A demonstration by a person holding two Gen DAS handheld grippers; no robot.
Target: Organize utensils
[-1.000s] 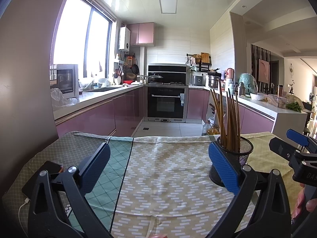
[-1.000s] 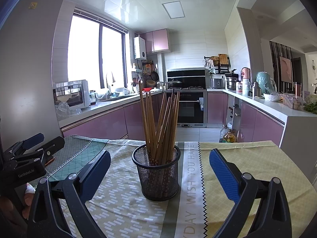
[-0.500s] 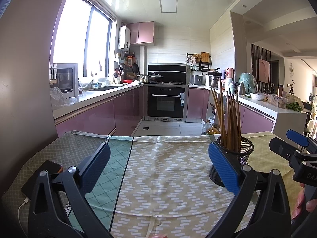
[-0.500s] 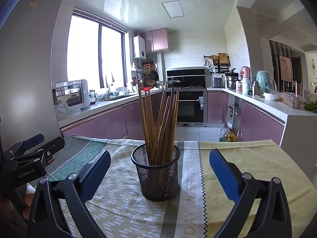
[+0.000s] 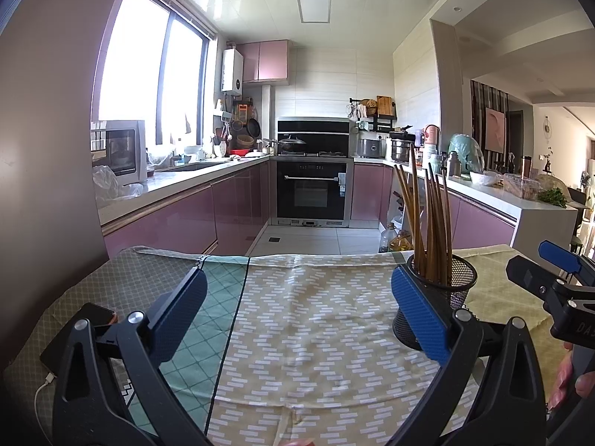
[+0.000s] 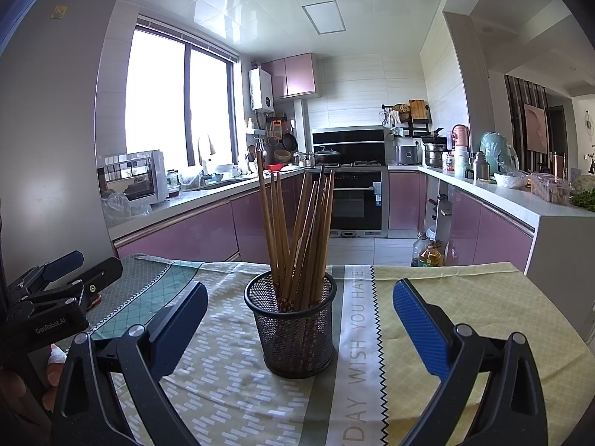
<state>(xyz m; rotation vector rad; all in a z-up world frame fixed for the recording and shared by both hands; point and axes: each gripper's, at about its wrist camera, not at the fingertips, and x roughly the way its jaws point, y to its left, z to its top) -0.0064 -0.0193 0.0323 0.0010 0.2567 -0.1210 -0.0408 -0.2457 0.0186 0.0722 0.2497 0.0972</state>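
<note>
Both tongs are held low and level over the cloth-covered worktop [image 6: 465, 297], pointing toward the kitchen. The right tongs [image 6: 299, 314] are spread wide with nothing in them, and the mesh cup [image 6: 293, 329] full of wooden chopsticks [image 6: 297, 234] stands right between the fingers without touching. The left tongs [image 5: 297, 310] are just as wide and empty, the cup just beyond their right finger.

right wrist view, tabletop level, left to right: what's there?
Left tool → right tool's left finger → mesh cup of chopsticks → right tool's right finger.
</note>
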